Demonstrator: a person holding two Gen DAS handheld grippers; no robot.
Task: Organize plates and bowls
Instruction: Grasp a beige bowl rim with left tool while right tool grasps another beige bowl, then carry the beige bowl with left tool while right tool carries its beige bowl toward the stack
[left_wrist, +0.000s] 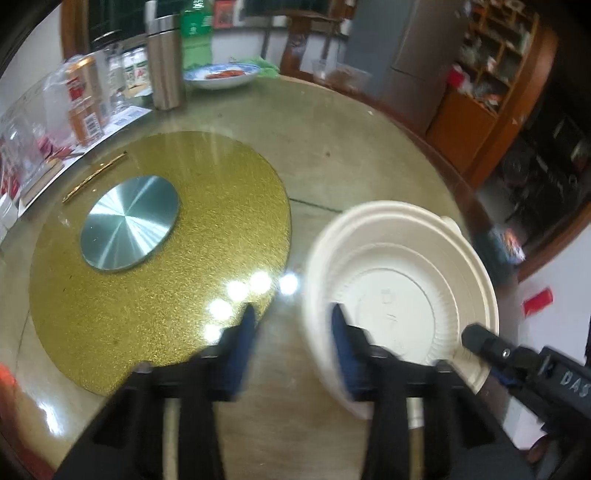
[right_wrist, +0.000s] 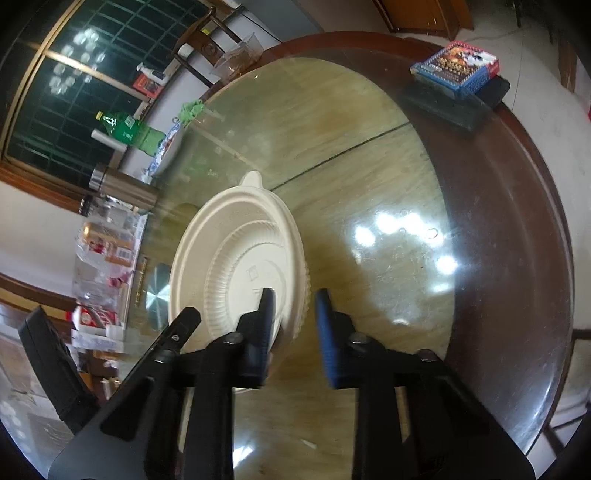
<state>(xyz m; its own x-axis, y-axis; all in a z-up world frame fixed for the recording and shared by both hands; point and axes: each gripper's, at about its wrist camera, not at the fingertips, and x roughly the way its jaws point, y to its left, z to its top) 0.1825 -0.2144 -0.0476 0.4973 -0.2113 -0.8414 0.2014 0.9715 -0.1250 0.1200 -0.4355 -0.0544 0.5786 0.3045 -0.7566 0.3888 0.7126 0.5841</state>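
Observation:
A stack of cream disposable plates and bowls (left_wrist: 402, 273) sits on the glass table top, with a small tab on its far rim. It also shows in the right wrist view (right_wrist: 240, 258). My left gripper (left_wrist: 293, 314) is open; its right finger (left_wrist: 341, 332) lies over the stack's near rim, the left finger over bare glass. My right gripper (right_wrist: 293, 299) is open; its left finger (right_wrist: 266, 306) overlaps the stack's edge, the right finger is beside it. The right gripper's body shows at the lower right of the left wrist view (left_wrist: 517, 354).
A gold turntable (left_wrist: 159, 258) with a silver hub (left_wrist: 129, 221) fills the table's middle. A steel flask (left_wrist: 164, 62), a green bottle (left_wrist: 195, 33), jars and a blue-patterned dish with food (left_wrist: 221, 75) stand at the far edge. A boxed game (right_wrist: 458, 66) lies on the table rim.

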